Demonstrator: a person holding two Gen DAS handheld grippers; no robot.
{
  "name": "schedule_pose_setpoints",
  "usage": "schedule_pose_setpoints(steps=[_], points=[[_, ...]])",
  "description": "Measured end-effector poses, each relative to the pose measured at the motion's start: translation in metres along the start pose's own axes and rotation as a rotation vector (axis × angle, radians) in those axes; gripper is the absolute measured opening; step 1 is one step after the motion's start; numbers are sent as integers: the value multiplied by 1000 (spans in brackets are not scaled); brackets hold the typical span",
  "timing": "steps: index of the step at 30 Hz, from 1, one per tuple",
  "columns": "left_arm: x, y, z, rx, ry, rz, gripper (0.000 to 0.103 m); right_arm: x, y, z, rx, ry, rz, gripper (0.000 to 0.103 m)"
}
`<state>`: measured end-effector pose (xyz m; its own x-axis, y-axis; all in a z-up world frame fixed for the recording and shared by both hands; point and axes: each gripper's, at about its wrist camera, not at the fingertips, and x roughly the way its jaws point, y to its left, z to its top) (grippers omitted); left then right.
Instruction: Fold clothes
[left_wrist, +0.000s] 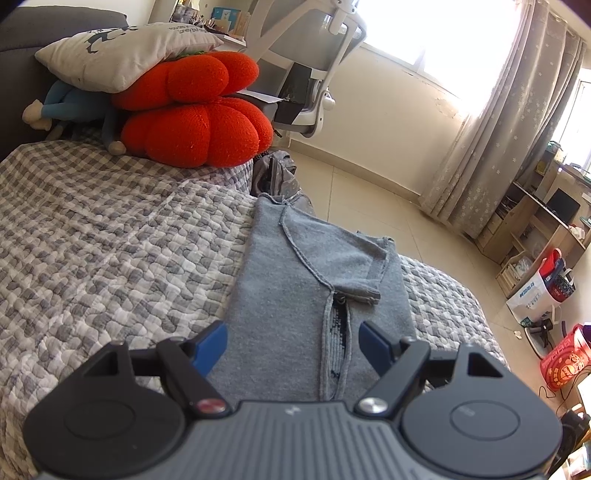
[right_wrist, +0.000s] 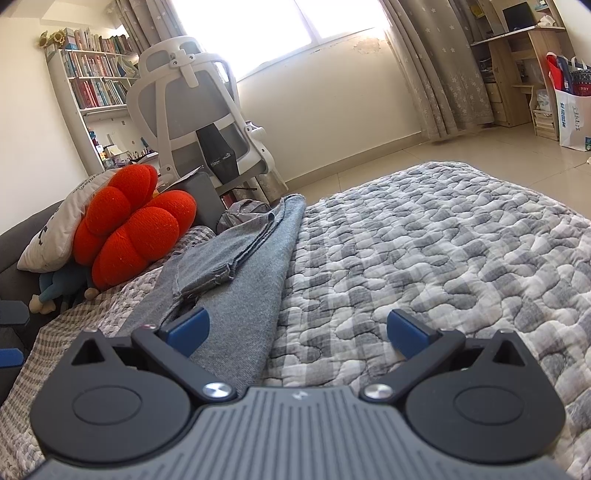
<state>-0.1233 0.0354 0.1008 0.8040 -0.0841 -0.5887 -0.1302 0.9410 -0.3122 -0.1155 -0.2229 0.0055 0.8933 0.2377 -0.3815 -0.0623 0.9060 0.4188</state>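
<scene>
two claws sit spread and empty: my left claw (left_wrist: 293, 341) and right claw (right_wrist: 298, 328). i see a grey sweater (left_wrist: 295, 266), sides folded in, lying on the quilted bed (left_wrist: 110, 236).

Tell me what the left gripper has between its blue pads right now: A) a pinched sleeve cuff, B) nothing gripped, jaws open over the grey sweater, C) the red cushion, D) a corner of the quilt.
B: the left gripper stands wide open above the folded grey sweater, its pads pressing on nothing.
</scene>
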Motion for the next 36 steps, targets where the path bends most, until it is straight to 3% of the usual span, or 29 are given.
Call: schedule_pose_setpoints(steps=[12,16,18,20,23,28,32,36], points=[[4,4,0,-28,9,-22,80,3,1,-1,0,1,-6,103],[11,-4,-2,-8,13,-53,80,-6,9,-8,-35,-64,-51,103],[15,-3,-2,-24,32,-80,80,-1,15,-10,-68,-47,-87,103],[21,0,-2,-48,52,-91,81,-2,11,-10,-59,-45,-44,103],[30,6,-1,-88,81,-88,81,0,-7,-3,51,-6,23,103],[20,8,-3,-11,36,-45,81,-6,-7,-3,61,-36,36,103],[11,18,-3,-4,45,-57,81,-8,-10,-2,82,-35,50,103],[7,28,-4,86,52,-58,82,-14,-25,0,151,-25,122,101]])
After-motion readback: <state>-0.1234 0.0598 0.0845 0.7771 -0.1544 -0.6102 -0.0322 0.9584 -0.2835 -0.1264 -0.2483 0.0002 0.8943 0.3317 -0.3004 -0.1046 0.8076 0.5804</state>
